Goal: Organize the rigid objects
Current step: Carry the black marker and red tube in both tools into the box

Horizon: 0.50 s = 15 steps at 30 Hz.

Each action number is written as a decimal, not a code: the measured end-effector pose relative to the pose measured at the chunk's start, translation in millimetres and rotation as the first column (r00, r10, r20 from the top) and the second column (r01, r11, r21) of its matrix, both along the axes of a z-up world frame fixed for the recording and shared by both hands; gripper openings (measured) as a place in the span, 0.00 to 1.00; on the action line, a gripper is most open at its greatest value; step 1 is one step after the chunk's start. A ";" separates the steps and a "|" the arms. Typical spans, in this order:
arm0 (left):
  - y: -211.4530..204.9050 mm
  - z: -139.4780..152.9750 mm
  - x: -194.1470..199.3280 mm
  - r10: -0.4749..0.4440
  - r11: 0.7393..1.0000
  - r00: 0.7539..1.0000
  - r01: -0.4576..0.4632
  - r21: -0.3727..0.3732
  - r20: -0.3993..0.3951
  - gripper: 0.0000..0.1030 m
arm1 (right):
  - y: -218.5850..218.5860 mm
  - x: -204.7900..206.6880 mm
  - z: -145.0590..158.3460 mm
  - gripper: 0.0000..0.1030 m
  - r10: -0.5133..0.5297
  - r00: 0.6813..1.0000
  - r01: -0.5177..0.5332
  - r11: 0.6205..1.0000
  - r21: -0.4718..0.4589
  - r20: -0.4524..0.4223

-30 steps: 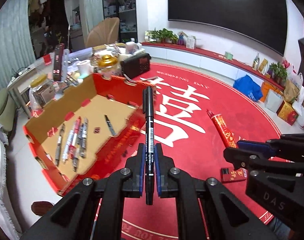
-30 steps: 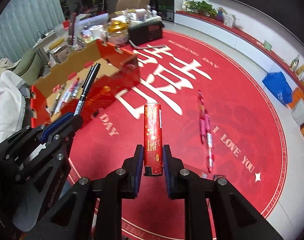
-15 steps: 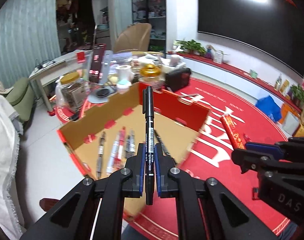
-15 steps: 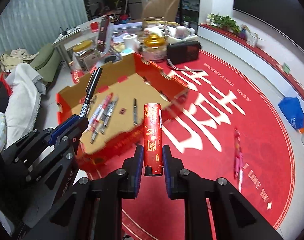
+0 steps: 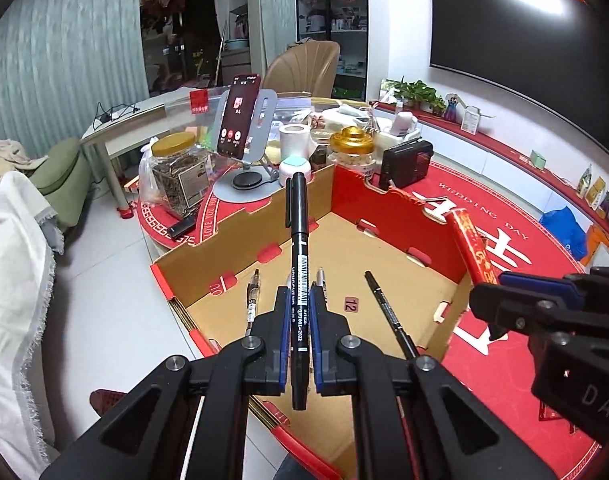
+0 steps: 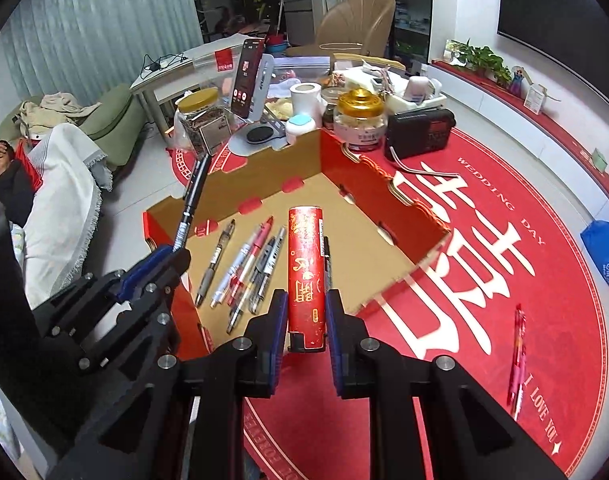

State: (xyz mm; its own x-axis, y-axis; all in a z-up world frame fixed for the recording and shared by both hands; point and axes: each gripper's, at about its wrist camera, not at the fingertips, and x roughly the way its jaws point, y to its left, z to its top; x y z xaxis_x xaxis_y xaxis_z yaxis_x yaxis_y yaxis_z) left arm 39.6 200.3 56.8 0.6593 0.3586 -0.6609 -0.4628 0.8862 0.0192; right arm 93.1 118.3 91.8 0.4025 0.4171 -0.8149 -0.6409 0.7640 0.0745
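Observation:
My left gripper is shut on a black marker pen that stands up between its blue pads, over the near side of the open red cardboard box. Out to the right, my right gripper is shut on a red lighter with gold print, also held above the box. Several pens lie side by side on the box floor, and one black pen lies apart. The right gripper shows at the right edge of the left wrist view, the left gripper at the left of the right wrist view.
Behind the box stand a jar with a yellow lid, a phone on a stand, a tape roll, a gold-capped jar and a black radio. Two red pens lie on the red round tablecloth. A person reclines at far left.
Both grippers have swept left from over the red cloth to over the box, each keeping its grip. The box and the clutter behind it now fill the centre of both views.

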 end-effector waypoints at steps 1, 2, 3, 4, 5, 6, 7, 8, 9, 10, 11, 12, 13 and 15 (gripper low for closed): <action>1.6 -1.2 0.8 0.002 1.000 1.000 -0.002 -0.003 -0.002 0.09 | 3.2 1.5 -1.5 0.20 0.002 1.000 -0.002 1.000 -0.001 -0.003; 1.8 -2.3 1.3 0.004 1.000 1.000 -0.004 -0.006 -0.004 0.09 | 4.8 2.3 -2.5 0.20 0.003 1.000 -0.003 1.000 -0.001 -0.005; 2.6 -3.5 1.9 0.004 1.000 1.000 -0.004 -0.008 -0.007 0.09 | 6.5 3.2 -4.0 0.20 0.003 1.000 -0.003 1.000 -0.002 -0.009; 1.8 -5.2 2.9 0.005 1.000 1.000 -0.005 -0.010 -0.010 0.09 | 7.8 4.1 -6.0 0.20 0.003 1.000 -0.003 1.000 -0.001 -0.013; 2.3 -7.0 4.1 0.005 1.000 1.000 -0.005 -0.010 -0.014 0.09 | 9.2 4.8 -8.4 0.20 0.004 1.000 -0.004 1.000 -0.003 -0.018; 3.1 -8.5 5.1 0.006 1.000 1.000 -0.006 -0.011 -0.017 0.09 | 10.5 5.3 -10.7 0.20 0.005 1.000 -0.005 1.000 -0.006 -0.020; 3.5 -9.3 6.1 0.007 1.000 1.000 -0.007 -0.014 -0.018 0.09 | 11.1 6.0 -12.2 0.20 0.005 1.000 -0.005 1.000 -0.009 -0.021; 3.4 -10.1 6.4 0.007 1.000 1.000 -0.008 -0.018 -0.019 0.09 | 11.8 6.9 -14.2 0.20 0.003 1.000 -0.003 1.000 -0.013 -0.023; 4.0 -11.4 7.1 0.008 1.000 1.000 -0.009 -0.023 -0.019 0.09 | 12.5 7.5 -15.3 0.20 0.001 1.000 -0.002 1.000 -0.015 -0.026; 4.2 -12.8 7.6 0.009 1.000 1.000 -0.009 -0.026 -0.020 0.09 | 13.4 8.8 -17.2 0.20 0.000 1.000 -0.001 1.000 -0.019 -0.028; 4.3 -14.1 8.5 0.008 1.000 1.000 -0.008 -0.029 -0.022 0.09 | 13.9 10.3 -18.2 0.20 -0.001 1.000 0.000 1.000 -0.024 -0.028; 4.5 -15.8 9.7 0.008 0.999 1.000 -0.008 -0.031 -0.025 0.09 | 14.4 11.4 -19.2 0.20 -0.002 1.000 0.001 1.000 -0.026 -0.028; 5.3 -17.0 10.9 0.008 0.999 1.000 -0.009 -0.031 -0.027 0.09 | 15.1 13.0 -20.4 0.20 -0.004 1.000 0.003 1.000 -0.028 -0.029; 7.1 -19.2 13.6 0.008 1.000 0.999 -0.009 -0.028 -0.035 0.09 | 16.7 16.2 -22.5 0.20 -0.011 1.000 0.010 0.999 -0.034 -0.029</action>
State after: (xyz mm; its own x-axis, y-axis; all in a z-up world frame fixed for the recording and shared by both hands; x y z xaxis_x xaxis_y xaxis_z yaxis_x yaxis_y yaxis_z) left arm 53.2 207.5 37.6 0.6328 0.3448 -0.6933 -0.4697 0.8828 0.0104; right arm 109.3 135.0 69.3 0.3822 0.3852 -0.8400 -0.6307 0.7731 0.0675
